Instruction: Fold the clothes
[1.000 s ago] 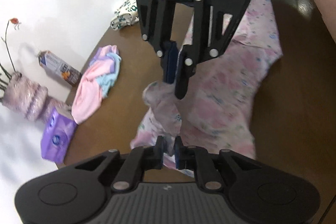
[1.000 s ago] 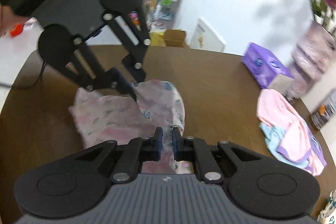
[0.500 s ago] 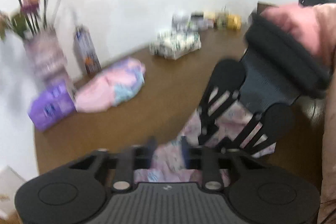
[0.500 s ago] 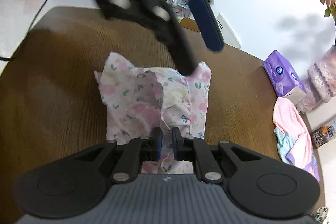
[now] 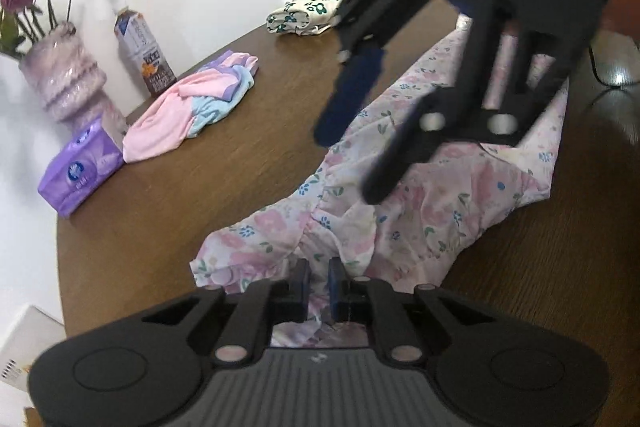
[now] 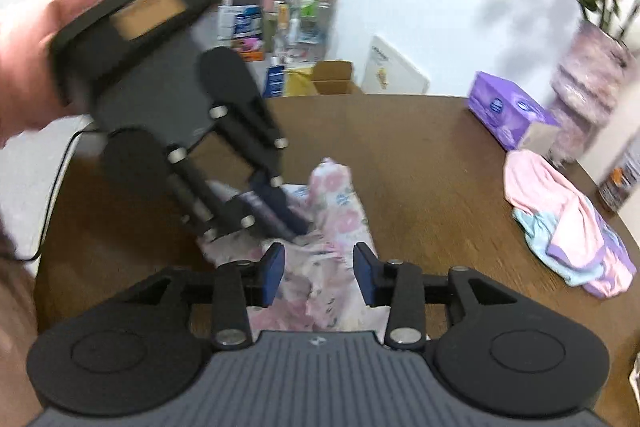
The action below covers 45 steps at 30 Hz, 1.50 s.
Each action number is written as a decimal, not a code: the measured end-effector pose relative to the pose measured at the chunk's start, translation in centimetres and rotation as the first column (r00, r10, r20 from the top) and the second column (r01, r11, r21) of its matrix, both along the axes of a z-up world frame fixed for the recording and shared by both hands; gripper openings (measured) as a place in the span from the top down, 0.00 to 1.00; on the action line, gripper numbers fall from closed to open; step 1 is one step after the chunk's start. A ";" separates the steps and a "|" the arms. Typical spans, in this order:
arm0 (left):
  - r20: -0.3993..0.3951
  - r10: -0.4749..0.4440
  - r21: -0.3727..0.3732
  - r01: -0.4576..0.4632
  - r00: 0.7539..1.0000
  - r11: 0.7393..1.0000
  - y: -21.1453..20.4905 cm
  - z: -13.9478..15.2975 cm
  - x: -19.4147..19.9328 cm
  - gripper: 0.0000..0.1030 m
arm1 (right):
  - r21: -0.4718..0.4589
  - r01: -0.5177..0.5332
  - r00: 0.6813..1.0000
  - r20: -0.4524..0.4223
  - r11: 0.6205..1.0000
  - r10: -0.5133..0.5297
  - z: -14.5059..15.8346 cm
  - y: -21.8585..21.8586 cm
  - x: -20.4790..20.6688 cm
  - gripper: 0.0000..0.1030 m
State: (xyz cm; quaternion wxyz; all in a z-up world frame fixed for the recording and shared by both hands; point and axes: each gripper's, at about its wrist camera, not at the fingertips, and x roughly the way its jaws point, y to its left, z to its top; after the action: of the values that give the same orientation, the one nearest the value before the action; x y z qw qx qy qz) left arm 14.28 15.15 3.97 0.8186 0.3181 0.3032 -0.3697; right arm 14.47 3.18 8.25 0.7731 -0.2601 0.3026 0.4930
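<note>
A pink floral garment (image 5: pixel 440 211) lies crumpled on the round brown table (image 5: pixel 160 227). In the left wrist view my left gripper (image 5: pixel 318 283) is shut on the garment's near edge, with cloth pinched between its pads. My right gripper (image 5: pixel 348 167) hovers over the middle of the garment, jaws apart and blurred by motion. The right wrist view shows my right gripper (image 6: pixel 320 275) open just above the garment (image 6: pixel 340 211), nothing held. There my left gripper (image 6: pixel 294 225), held by a hand (image 6: pixel 32 67), pinches the cloth's far part.
A purple tissue box (image 5: pixel 80 167), a vase of flowers (image 5: pixel 64 83) and a drink carton (image 5: pixel 144 59) stand along the table's left edge. A pink and blue clothes pile (image 5: pixel 192 107) lies beside them. A folded green-flowered cloth (image 5: pixel 304 15) sits at the back. A cable (image 6: pixel 52 195) trails off the table.
My right gripper has opened and let go of the garment. My left gripper stays shut on the cloth and has swung round to the garment's other end.
</note>
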 end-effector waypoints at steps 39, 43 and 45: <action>0.101 0.139 -0.098 -0.130 0.985 0.987 0.7 -0.7 -3.7 0.89 | 0.062 0.292 0.954 -0.084 0.954 -0.287 -3.4 -2.6 0.9 0.68; 0.109 0.191 -0.114 -0.178 0.975 0.977 1.0 0.0 -4.0 0.82 | 0.047 0.295 0.952 -0.094 0.954 -0.290 -5.0 -2.4 1.0 0.67; 0.097 0.252 -0.157 -0.235 0.963 0.959 1.7 0.8 -4.3 0.79 | 0.054 0.299 0.952 -0.091 0.953 -0.293 -5.3 -2.2 1.1 0.67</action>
State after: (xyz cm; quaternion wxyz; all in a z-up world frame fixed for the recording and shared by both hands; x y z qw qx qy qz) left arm 9.99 16.84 4.74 0.8950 0.2392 0.2644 -0.2680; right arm 15.59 1.02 2.92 0.8335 -0.1652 0.3527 0.3918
